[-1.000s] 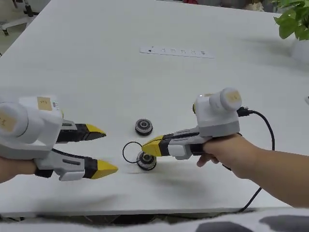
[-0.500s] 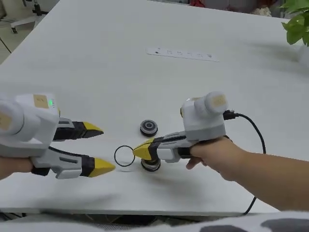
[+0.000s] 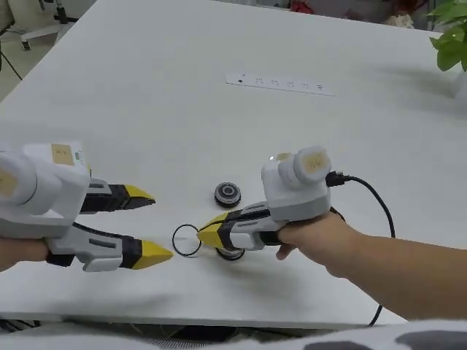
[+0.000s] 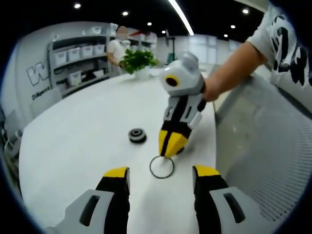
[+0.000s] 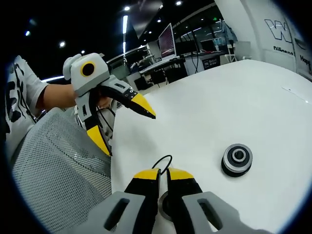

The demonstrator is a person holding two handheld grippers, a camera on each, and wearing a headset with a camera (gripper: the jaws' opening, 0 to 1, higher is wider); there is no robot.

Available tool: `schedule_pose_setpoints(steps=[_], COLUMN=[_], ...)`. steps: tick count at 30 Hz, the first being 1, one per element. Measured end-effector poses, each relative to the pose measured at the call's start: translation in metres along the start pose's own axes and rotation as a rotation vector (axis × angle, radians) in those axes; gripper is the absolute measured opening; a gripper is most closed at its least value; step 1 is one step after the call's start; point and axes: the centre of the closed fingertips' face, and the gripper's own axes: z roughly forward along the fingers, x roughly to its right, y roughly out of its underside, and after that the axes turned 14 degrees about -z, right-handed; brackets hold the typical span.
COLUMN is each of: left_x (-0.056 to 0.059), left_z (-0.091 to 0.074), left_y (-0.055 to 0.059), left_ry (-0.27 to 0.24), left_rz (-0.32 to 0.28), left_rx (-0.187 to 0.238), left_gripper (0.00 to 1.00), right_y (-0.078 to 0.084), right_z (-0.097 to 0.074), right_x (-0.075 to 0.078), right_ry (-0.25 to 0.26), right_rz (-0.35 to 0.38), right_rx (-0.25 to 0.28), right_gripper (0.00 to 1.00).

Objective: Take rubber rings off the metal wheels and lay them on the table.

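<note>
One thin black rubber ring (image 3: 174,240) was off, pinched in my shut right gripper (image 3: 208,232) over the white table (image 3: 219,109); my left gripper (image 3: 157,224) gaped idle; the far round metal wheel (image 3: 228,194) seemingly wore its ring.

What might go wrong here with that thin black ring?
The right gripper pinches the rubber ring only at its yellow tips, so the ring may slip or spring away. The metal wheel lies just under that gripper, near the front edge of the table, and a nudge might push it off.
</note>
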Motion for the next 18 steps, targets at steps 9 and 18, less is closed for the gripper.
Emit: schedule_pose_setpoints(steps=[9,18], left_x=[0.001,0.002], left_z=[0.0,0.002], left_y=[0.0,-0.003], left_ry=[0.0,0.001], left_rz=[0.001,0.01], left_rx=[-0.002,-0.005], left_gripper=[0.53,0.54], right_y=[-0.003,-0.007], right_z=[-0.003,-0.013], right_x=[0.002,0.003], right_ry=[0.006,0.02], right_rz=[-0.002,-0.001], right_rx=[0.018,0.044], right_gripper=[0.12,0.19])
